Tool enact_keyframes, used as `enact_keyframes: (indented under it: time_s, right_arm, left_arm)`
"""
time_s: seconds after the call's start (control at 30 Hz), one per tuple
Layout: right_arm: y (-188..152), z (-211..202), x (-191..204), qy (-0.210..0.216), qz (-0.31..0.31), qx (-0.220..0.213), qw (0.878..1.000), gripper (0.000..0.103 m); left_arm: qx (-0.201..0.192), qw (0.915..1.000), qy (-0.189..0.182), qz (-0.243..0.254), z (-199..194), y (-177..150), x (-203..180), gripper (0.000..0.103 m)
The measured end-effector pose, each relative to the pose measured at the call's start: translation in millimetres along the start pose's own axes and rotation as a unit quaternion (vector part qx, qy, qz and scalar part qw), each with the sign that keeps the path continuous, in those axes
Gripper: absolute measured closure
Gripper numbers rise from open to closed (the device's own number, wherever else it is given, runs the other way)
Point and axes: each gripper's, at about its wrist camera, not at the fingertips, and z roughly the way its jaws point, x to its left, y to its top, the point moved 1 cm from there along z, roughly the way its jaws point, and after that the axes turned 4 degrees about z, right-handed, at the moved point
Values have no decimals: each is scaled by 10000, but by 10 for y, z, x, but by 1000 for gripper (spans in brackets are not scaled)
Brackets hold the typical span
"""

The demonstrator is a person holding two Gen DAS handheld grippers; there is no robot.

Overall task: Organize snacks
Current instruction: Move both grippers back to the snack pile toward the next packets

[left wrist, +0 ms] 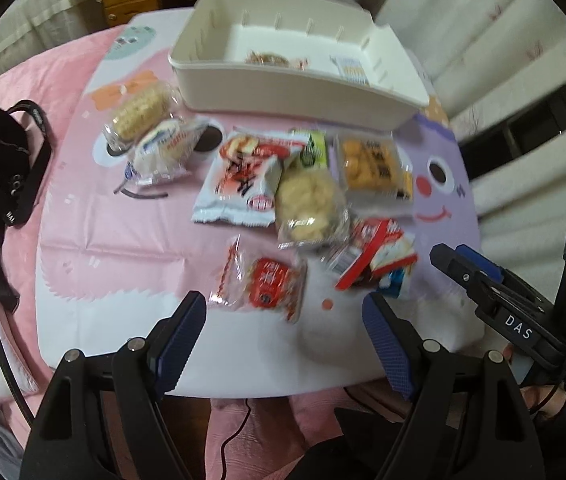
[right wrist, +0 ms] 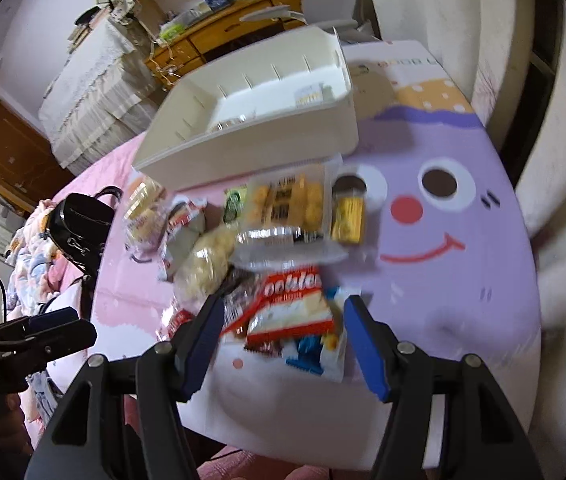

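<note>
Both claws gape, empty: left gripper (left wrist: 285,344) above red packet (left wrist: 273,286), right gripper (right wrist: 279,344) above cookie pack (right wrist: 291,312). Approach step; next: descend, pinch, carry to bin (left wrist: 283,76).

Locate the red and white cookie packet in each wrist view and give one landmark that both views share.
Left wrist view: the red and white cookie packet lies right of centre, ahead of the left gripper's right finger.
Right wrist view: the packet sits low centre, between the right gripper's fingers.
Shared landmark: the white storage box behind the snacks.

Left gripper (left wrist: 285,330) and right gripper (right wrist: 279,334) (both empty) gape, angled downward.
</note>
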Motion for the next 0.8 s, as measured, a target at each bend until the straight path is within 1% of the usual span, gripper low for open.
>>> enact_keyframes:
  time_s: [0.1,0.27,0.4,0.47,0.6,0.7,0.8]
  right_arm:
    - [-193,67,34,-203,113,-86,9997,41]
    - [-465,202,82,-470,133,-216,9986,41]
    - [-633,326,94,-609,223,-346,9973,41]
    - [-701,406,95,-732,272,-406,9961,38]
    - [-773,563,58,-934,339,-451,9940,36]
    - [-796,615,50,-1243,210,-640,9900,36]
    - [-774,642,35,-1432,62,-733,9870,36]
  left_arm:
    - [194,9995,-20,247,179,-26,63,24]
    - [450,9972,11,592,474,-45,119,23]
    - [593,9953,33,761,678,-36,149,22]
    - [634,9944,57,838,768,-23,148,21]
    - [725,9927,125,956,919,-6,144,21]
    - [822,9918,186,962,1032,7,149,21]
    - [921,9913,249,907,1147,13,142,21]
